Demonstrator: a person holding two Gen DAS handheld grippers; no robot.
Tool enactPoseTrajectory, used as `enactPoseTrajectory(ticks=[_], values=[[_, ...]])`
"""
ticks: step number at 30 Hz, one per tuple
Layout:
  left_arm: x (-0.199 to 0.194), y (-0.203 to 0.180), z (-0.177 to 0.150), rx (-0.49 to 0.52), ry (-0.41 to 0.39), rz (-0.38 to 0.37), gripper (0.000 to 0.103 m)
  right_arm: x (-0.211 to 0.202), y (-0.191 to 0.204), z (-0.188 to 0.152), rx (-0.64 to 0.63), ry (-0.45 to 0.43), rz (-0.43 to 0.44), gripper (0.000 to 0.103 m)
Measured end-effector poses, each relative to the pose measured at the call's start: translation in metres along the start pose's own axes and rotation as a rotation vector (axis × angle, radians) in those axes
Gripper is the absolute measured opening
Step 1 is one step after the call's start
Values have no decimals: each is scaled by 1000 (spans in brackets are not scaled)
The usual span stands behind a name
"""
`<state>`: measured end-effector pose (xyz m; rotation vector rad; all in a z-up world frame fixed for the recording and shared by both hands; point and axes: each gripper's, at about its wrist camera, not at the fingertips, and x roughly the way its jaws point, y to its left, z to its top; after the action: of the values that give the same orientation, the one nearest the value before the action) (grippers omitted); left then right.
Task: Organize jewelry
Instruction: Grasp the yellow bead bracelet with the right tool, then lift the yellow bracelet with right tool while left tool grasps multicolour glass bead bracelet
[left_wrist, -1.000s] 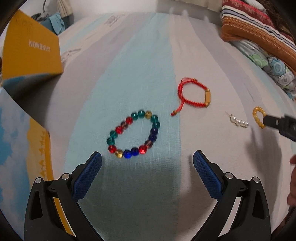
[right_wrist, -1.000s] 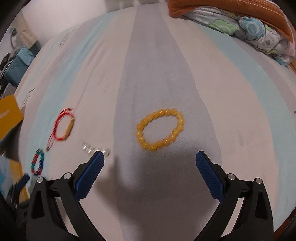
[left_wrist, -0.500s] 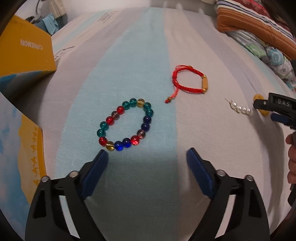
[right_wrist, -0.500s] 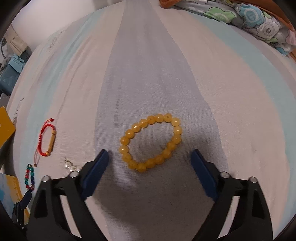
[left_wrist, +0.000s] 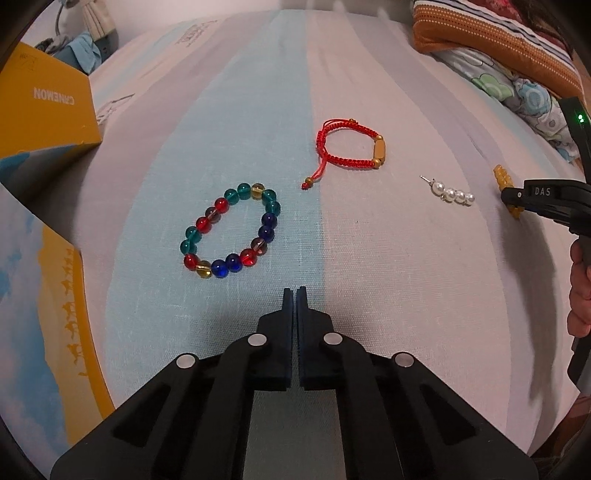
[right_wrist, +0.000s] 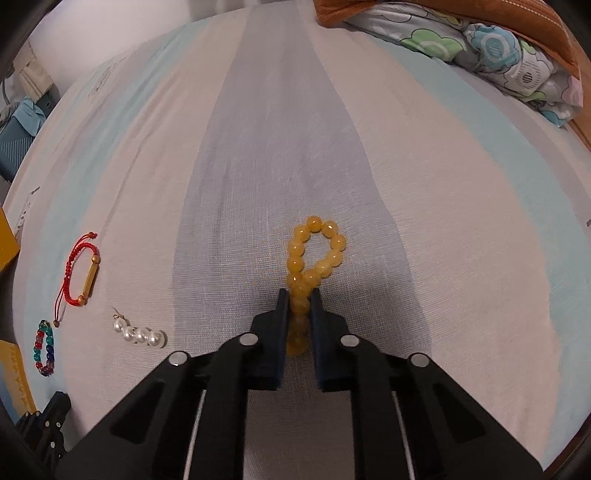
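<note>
The right gripper has its blue-padded fingers clamped on a yellow round-bead bracelet, whose free loop lies on the striped bedsheet just beyond the fingertips. The left gripper has its fingers pressed together on nothing; a multicoloured glass-bead bracelet lies just ahead and left of them, a red cord bracelet farther ahead, a pearl pin to the right.

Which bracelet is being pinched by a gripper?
The yellow bead bracelet. The right gripper squeezes its beads flat, while the colourful bead bracelet and the red string bracelet lie loose on the bed.
</note>
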<state>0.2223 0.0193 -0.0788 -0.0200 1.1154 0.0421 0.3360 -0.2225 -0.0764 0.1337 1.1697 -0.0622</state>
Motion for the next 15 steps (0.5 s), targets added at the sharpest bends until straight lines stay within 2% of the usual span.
enactPoseTrajectory(ticks=[15], values=[[-23, 6, 3, -30, -33, -46, 0, -29, -3, 3, -3, -69, 35, 9]])
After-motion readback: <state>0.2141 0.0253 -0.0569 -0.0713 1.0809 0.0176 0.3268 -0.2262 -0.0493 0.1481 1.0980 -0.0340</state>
